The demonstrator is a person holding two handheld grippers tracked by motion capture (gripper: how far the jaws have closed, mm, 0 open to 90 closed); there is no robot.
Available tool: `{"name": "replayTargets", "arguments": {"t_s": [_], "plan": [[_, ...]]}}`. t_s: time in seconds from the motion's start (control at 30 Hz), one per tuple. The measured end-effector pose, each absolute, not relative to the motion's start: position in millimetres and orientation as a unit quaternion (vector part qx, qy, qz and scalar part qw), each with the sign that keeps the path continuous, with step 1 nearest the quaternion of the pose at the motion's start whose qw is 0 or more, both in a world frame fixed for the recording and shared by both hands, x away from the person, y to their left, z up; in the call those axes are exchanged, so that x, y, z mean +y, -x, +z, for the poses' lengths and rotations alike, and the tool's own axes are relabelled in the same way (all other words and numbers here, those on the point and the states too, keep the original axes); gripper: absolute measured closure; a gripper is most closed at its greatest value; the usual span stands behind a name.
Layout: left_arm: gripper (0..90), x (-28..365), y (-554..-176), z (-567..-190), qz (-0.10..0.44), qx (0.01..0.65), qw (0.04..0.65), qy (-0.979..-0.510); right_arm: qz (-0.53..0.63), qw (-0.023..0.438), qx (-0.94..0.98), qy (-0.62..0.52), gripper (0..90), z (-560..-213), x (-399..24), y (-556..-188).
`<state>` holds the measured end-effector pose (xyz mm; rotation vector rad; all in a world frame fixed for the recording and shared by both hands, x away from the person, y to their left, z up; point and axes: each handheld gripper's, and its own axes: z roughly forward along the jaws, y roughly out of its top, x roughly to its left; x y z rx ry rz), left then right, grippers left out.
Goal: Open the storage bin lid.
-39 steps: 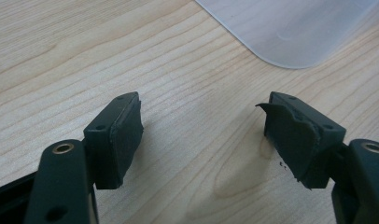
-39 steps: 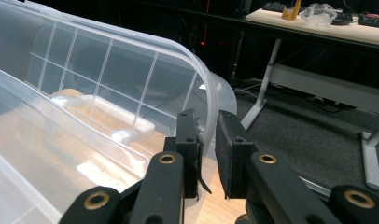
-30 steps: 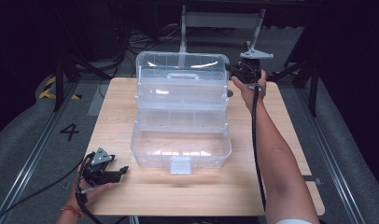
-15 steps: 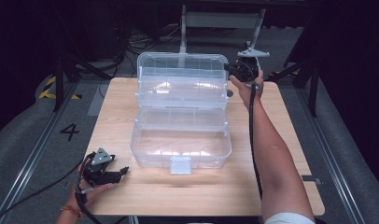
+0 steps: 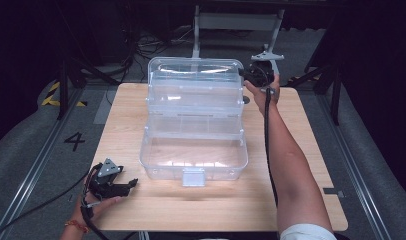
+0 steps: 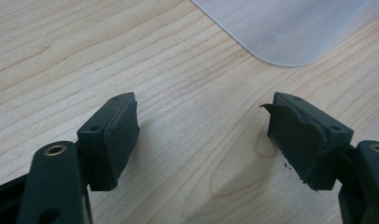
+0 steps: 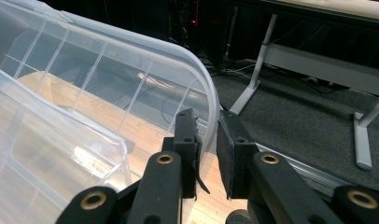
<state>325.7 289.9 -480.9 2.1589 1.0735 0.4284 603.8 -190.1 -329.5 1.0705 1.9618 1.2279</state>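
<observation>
Right claw (image 7: pixel 207 154) pinches box lid (image 7: pixel 131 79)

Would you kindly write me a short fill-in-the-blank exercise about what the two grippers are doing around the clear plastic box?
1. The right gripper is shut on the clear box's ____.
2. The left gripper has its jaws ____ above the wooden table.
3. The clear box stands with its lid ____.

Missing words: lid; open; raised
</observation>
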Motion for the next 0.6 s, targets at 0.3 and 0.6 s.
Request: {"name": "replayTargets", "arguments": {"t_s": [0.3,0.6], "plan": [[25.0,289.7,-325.5,-480.9,0.163,0.413,0.340,-0.829,0.450,0.288,0.739,-0.410,79.0,-334.7,-187.1,-612.0],[24.9,289.7,-325.5,-480.9,0.163,0.413,0.339,-0.829,0.447,0.287,0.736,-0.420,78.9,-341.4,-185.1,-617.5]]}}
